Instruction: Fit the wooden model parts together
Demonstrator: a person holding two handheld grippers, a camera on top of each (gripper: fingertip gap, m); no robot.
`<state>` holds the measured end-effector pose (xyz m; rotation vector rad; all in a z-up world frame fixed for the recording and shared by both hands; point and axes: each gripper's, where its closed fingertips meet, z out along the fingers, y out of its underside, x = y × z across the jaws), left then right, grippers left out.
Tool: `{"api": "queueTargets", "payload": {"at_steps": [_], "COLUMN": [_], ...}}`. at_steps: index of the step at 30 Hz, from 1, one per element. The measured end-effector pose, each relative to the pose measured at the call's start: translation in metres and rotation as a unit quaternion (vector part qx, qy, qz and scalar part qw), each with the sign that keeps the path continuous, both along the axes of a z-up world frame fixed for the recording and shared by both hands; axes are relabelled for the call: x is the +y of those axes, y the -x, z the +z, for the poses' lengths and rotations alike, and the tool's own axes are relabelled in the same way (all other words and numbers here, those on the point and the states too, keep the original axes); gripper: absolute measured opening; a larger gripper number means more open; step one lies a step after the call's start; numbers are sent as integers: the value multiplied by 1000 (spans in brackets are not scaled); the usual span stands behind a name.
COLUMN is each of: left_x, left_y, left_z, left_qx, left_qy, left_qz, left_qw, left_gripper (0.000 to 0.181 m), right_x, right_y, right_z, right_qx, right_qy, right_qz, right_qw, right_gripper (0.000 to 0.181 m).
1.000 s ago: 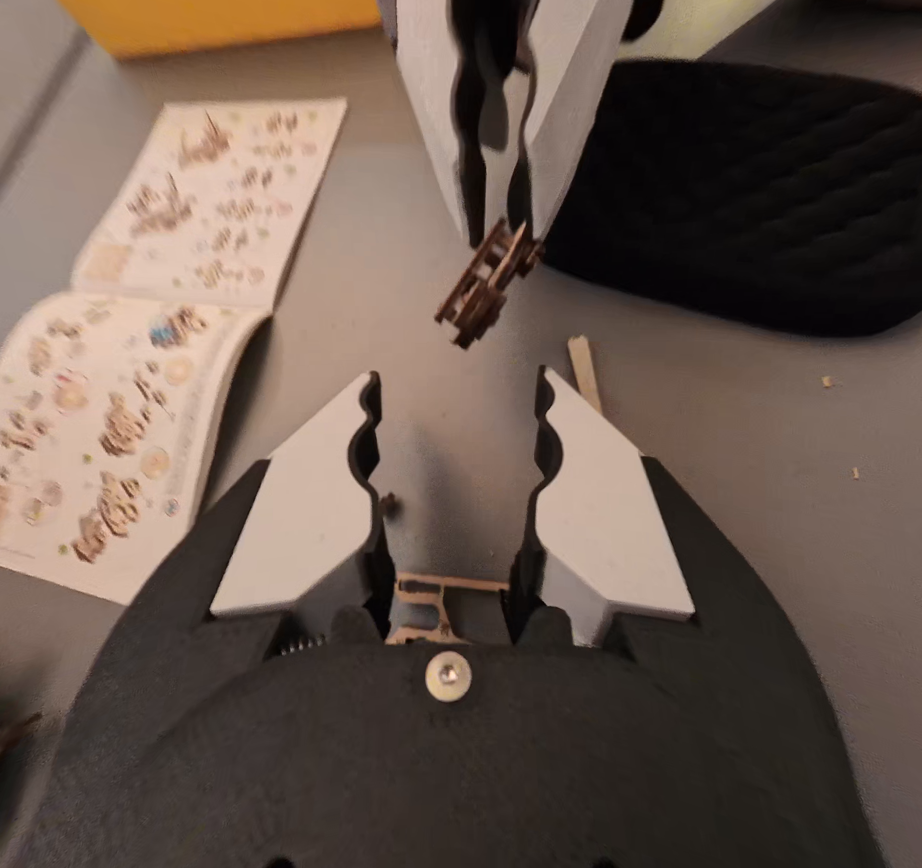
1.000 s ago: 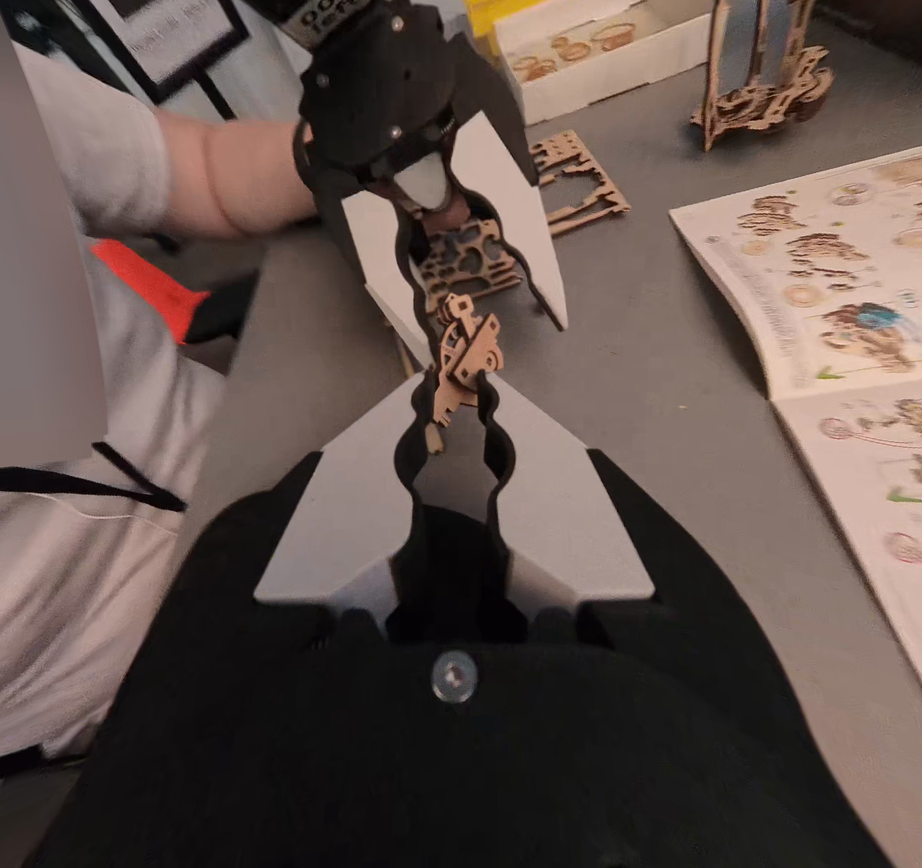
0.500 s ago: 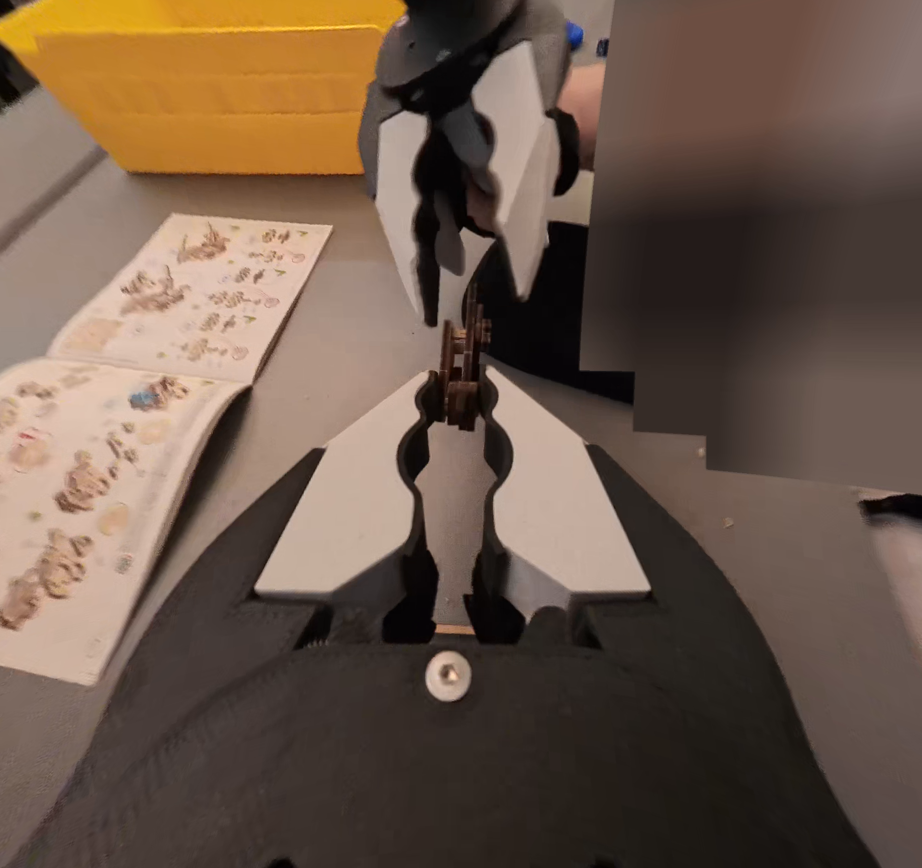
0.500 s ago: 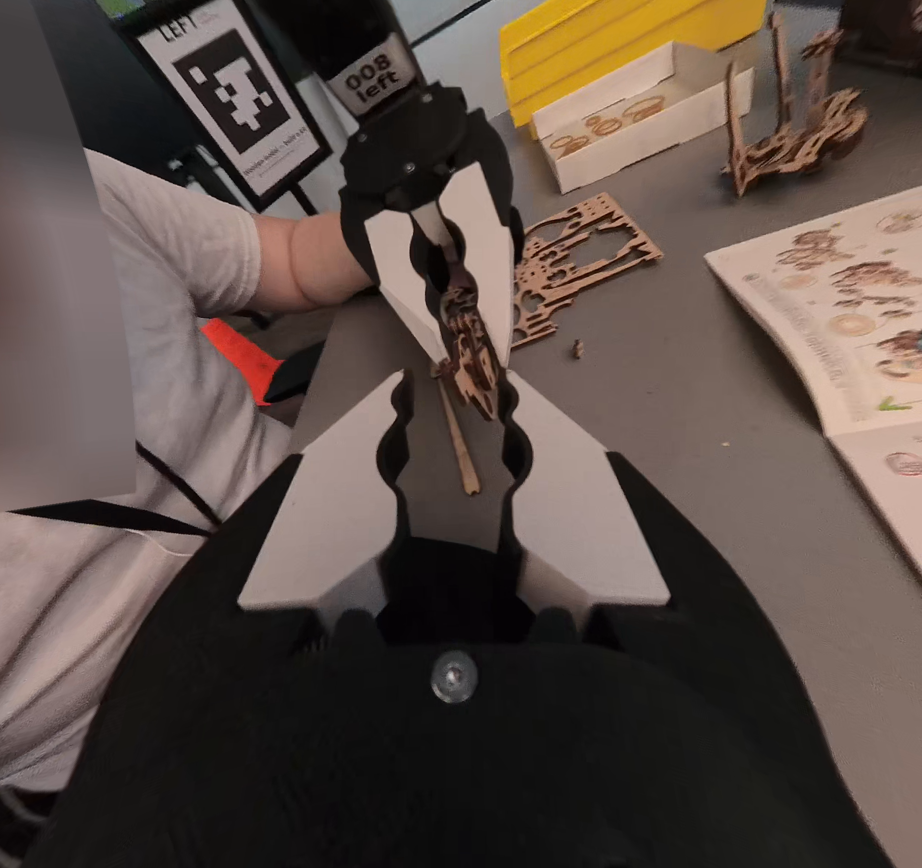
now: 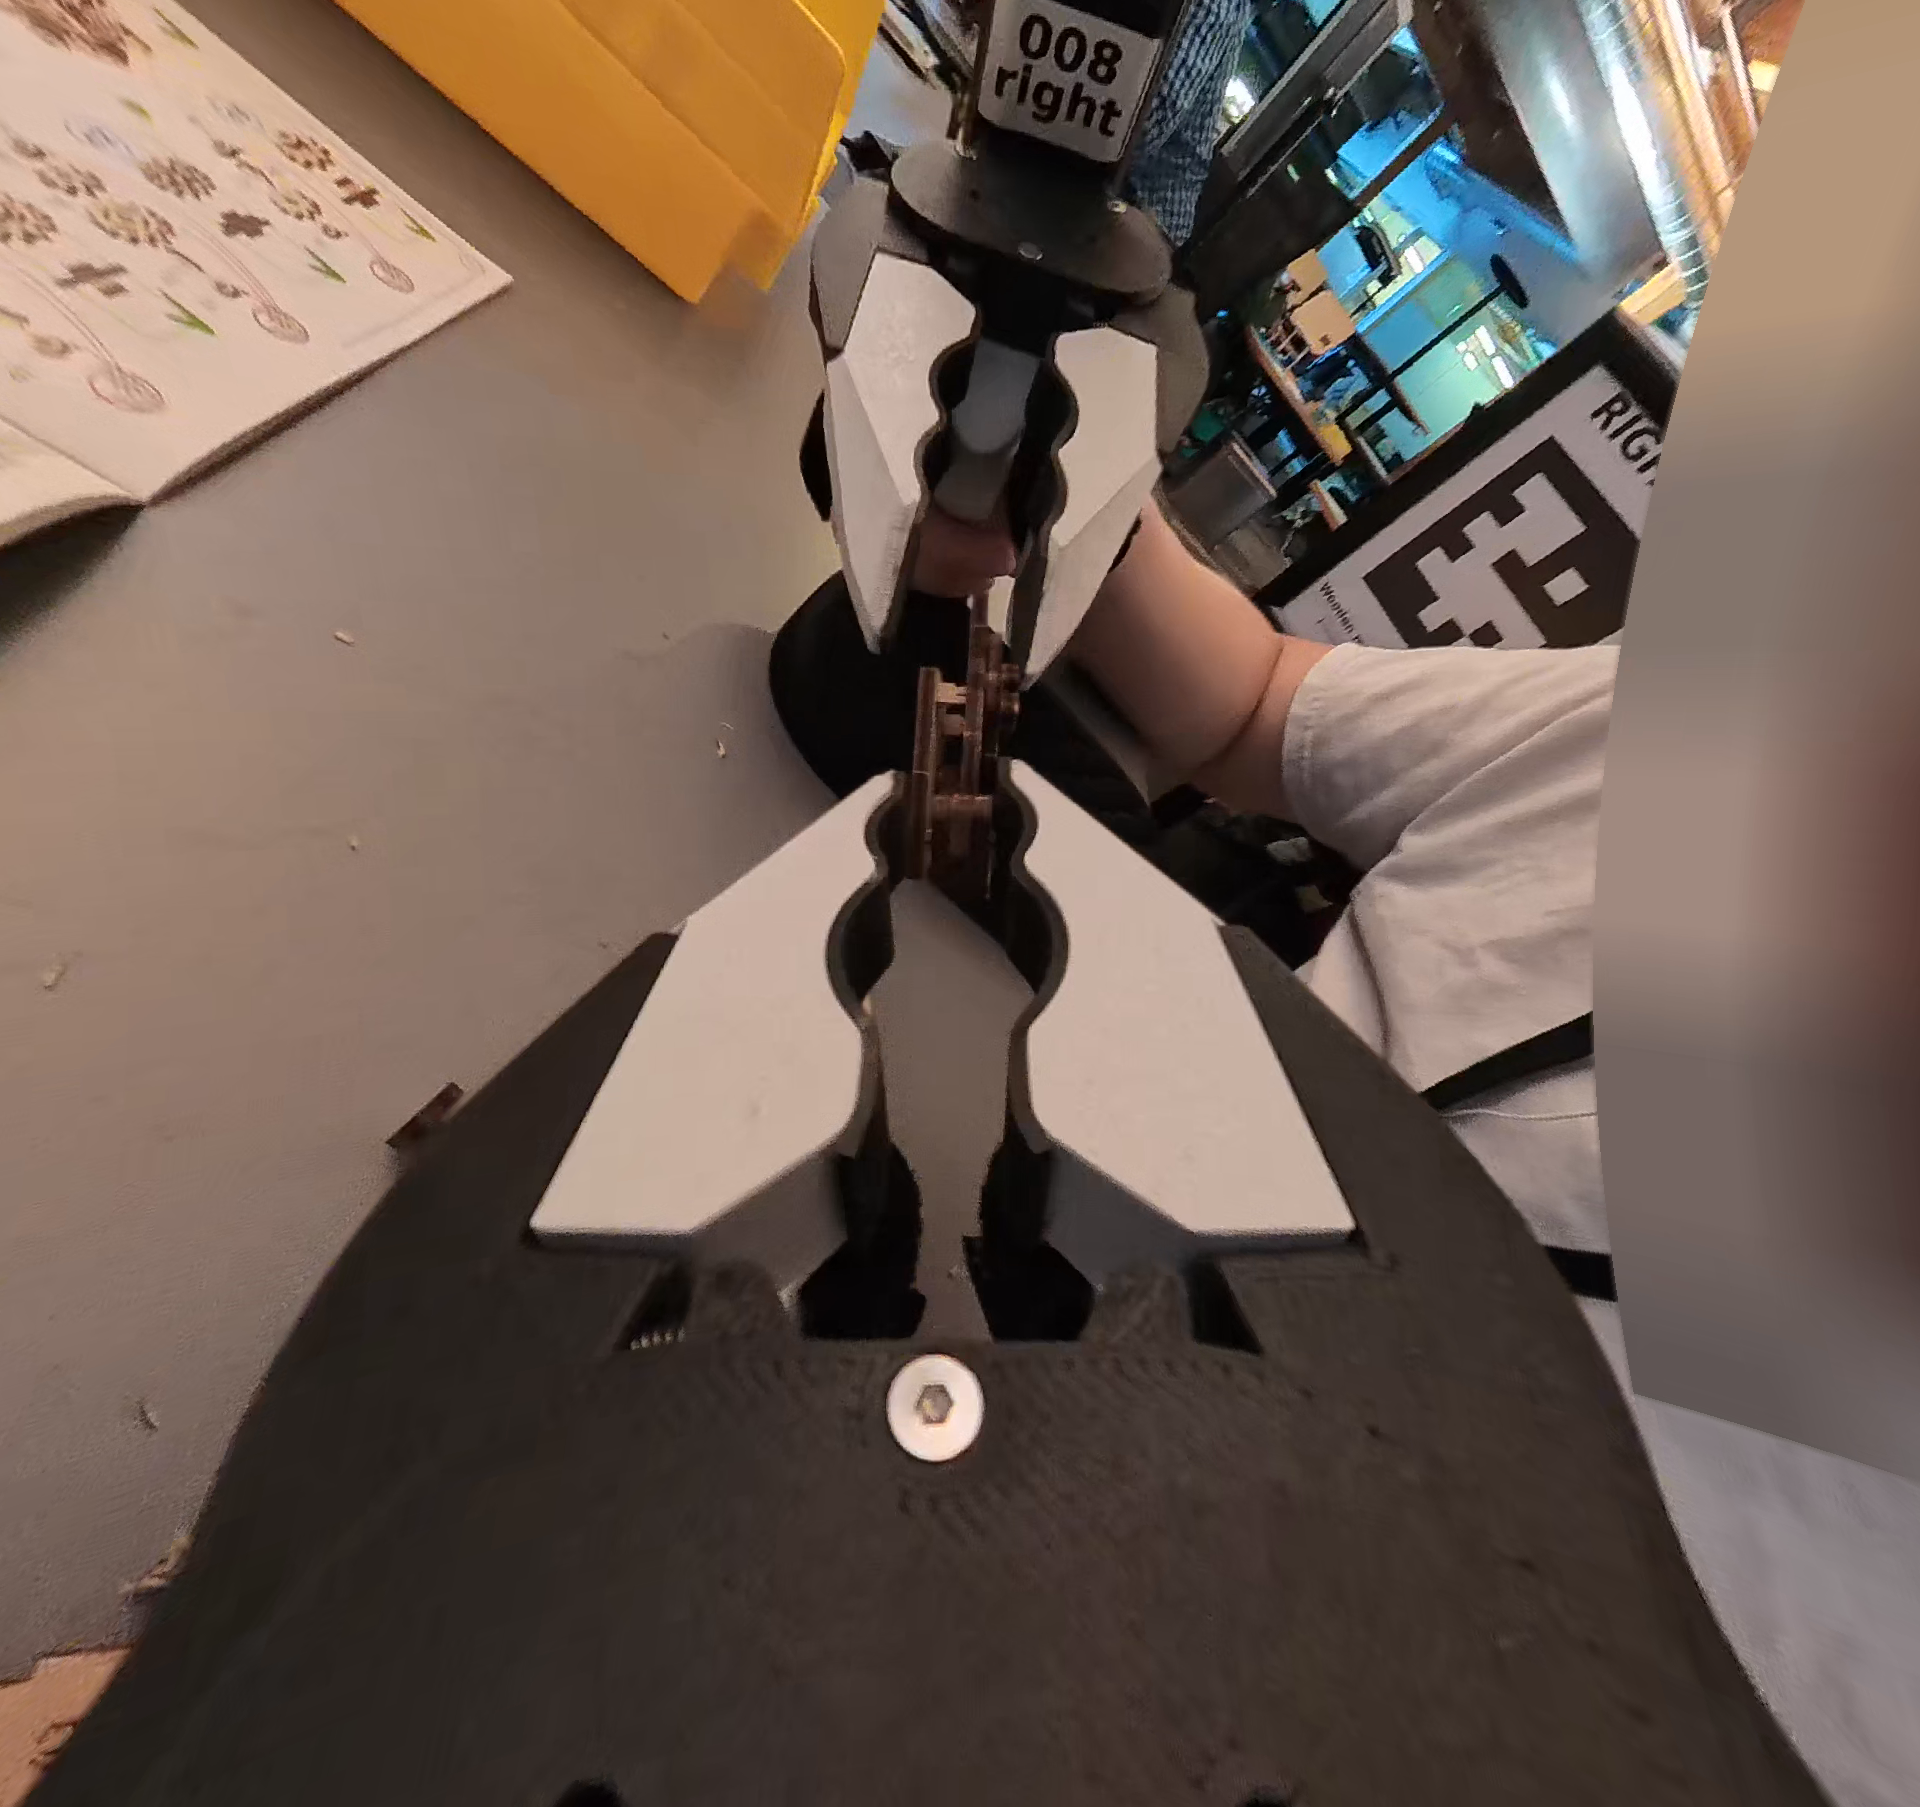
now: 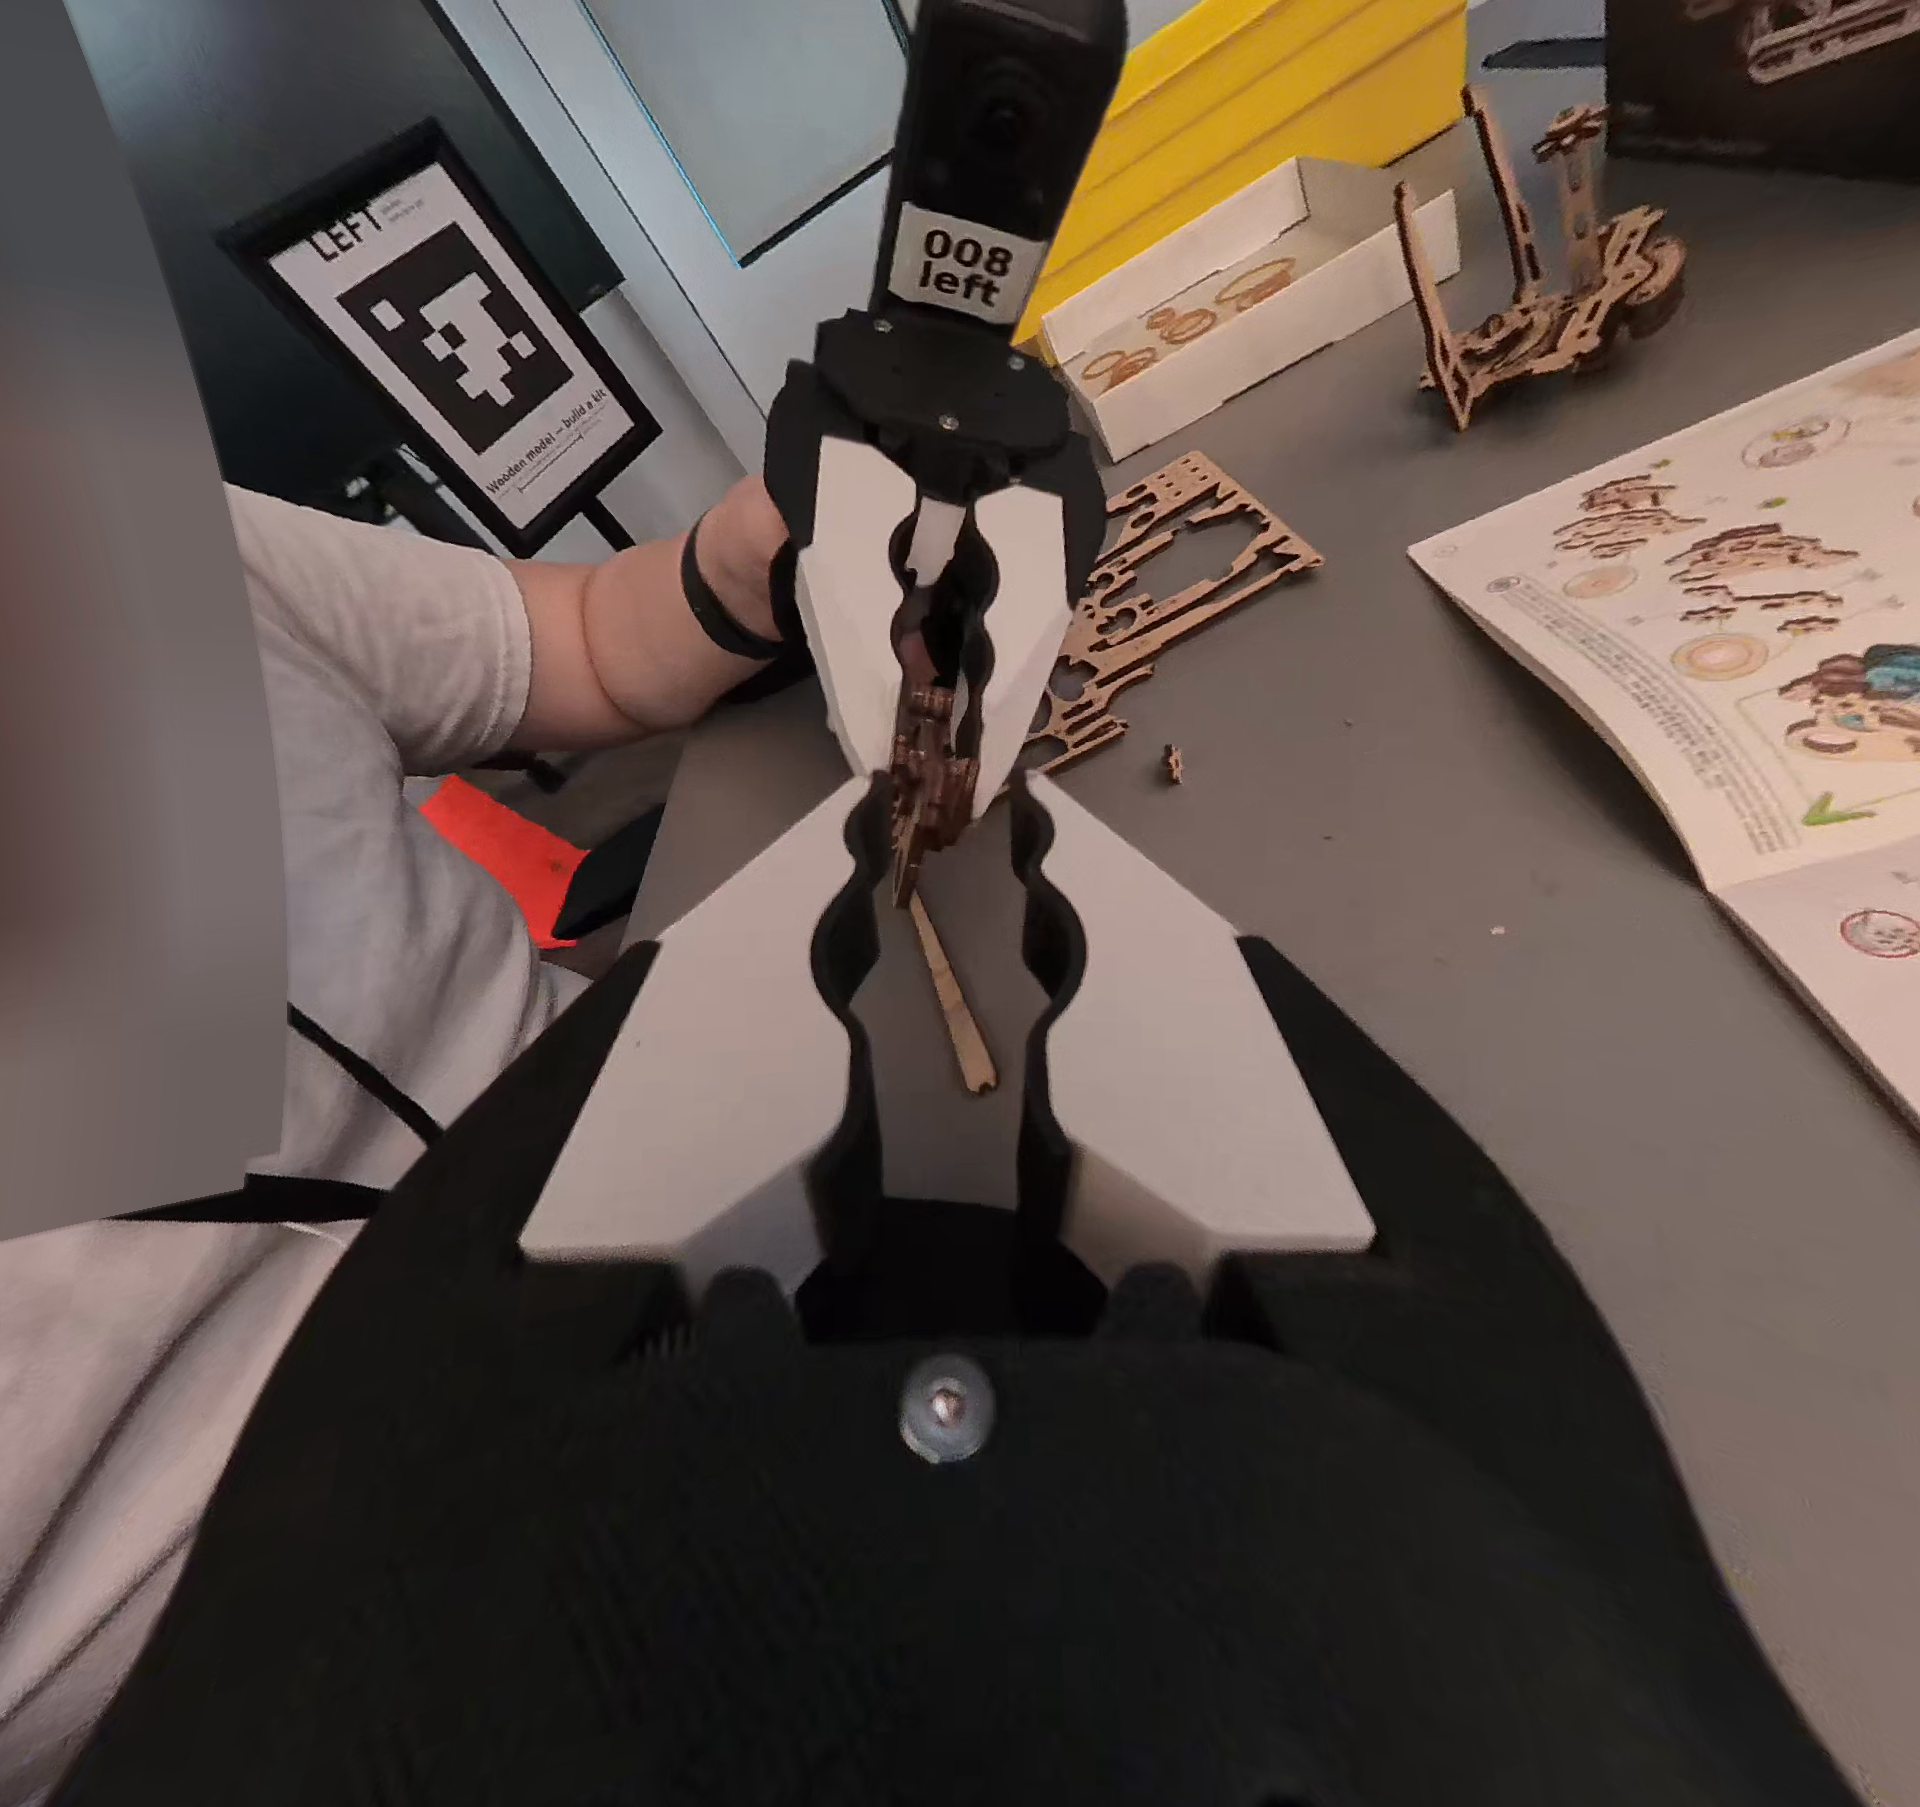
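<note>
- Premises: workshop or lab hall. Exposed metal duct (image 5: 1590, 74) overhead, glazed partitions behind.
- Grey work table (image 6: 1455, 822) carries yellow bins (image 5: 582, 74), an open instruction booklet (image 6: 1714, 656), a laser-cut wooden sheet (image 6: 1174, 573).
- Framed marker signs (image 6: 457, 344) stand beside it.

We cannot tell whether the right gripper (image 6: 951, 801) touches the wooden assembly (image 6: 928, 770) between its tips. The open booklet (image 6: 1704, 677) runs off the picture's right edge.

Two grippers: left gripper (image 5: 951, 801), right gripper (image 6: 951, 801); one wooden subassembly (image 5: 961, 770); one booklet (image 6: 1714, 656); one yellow bin (image 5: 623, 64).
</note>
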<state>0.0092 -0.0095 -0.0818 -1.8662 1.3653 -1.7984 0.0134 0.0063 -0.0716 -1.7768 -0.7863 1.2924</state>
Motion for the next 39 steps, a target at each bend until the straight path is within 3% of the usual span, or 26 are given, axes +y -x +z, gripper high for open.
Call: {"api": "queueTargets", "payload": {"at_steps": [3, 7, 9, 13, 17, 21, 24, 30, 34, 39], "left_x": [0, 3, 1, 4, 35, 75, 81, 74, 67, 66], "left_y": [1, 1, 1, 2, 20, 51, 60, 54, 49, 45], "left_z": [-2, -10, -12, -15, -16, -41, -61, -74, -74, -71], "left_qx": [7, 27, 31, 38, 70, 165, 214, 214, 198, 181], "left_qy": [14, -23, -30, -67, -150, -280, -337, -444, -432, -408], "left_qz": [-2, 4, -3, -5, 27, 41, 16, -23, -36, -38], "left_qw": [1000, 999, 999, 997, 986, 945, 917, 870, 879, 894], "left_gripper": [14, 14, 14, 15, 30, 30, 31, 16, 13, 2], "right_x": [-1, -3, 0, 1, 13, 25, 27, 32, 33, 37], "right_y": [2, 9, 10, 8, 0, -9, -9, -14, -19, -28], "right_z": [-3, -5, -10, -13, -19, -46, -65, -65, -63, -60], "right_qx": [8, 17, 1, -5, 9, -75, -145, -125, -136, -174], "right_qy": [18, 38, 42, 57, 110, 139, 152, 180, 168, 92], "right_qz": [10, 20, 11, 7, -26, -78, -89, -110, -115, -116], "right_qw": [1000, 999, 999, 998, 994, 984, 974, 969, 970, 974], "right_gripper": [22, 28, 15, 15, 15, 15, 16, 25, 31, 33]}}
